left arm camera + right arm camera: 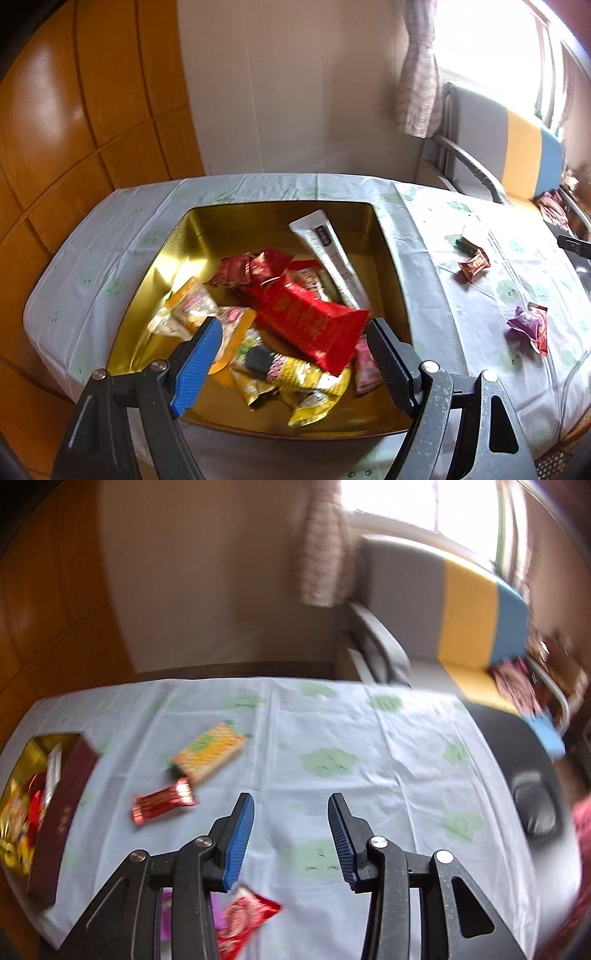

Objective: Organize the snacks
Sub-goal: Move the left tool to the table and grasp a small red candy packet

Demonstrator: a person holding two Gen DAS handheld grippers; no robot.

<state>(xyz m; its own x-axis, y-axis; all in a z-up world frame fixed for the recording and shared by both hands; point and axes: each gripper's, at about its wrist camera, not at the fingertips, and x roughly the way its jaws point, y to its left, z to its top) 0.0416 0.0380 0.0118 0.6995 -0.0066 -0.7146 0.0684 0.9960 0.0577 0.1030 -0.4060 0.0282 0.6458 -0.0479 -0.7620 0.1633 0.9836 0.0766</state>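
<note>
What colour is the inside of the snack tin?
Shiny gold inside the snack tin; clearest in the left wrist view.

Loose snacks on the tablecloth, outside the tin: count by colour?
Red: 2 (red candy, red packet)
Purple: 1 (purple packet)
Yellow-green: 1 (biscuit pack)
Total: 4

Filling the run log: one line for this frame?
phase: sorting | left tool: open over tin, empty | right tool: open, empty | loose on cloth: cracker pack, red candy
</note>
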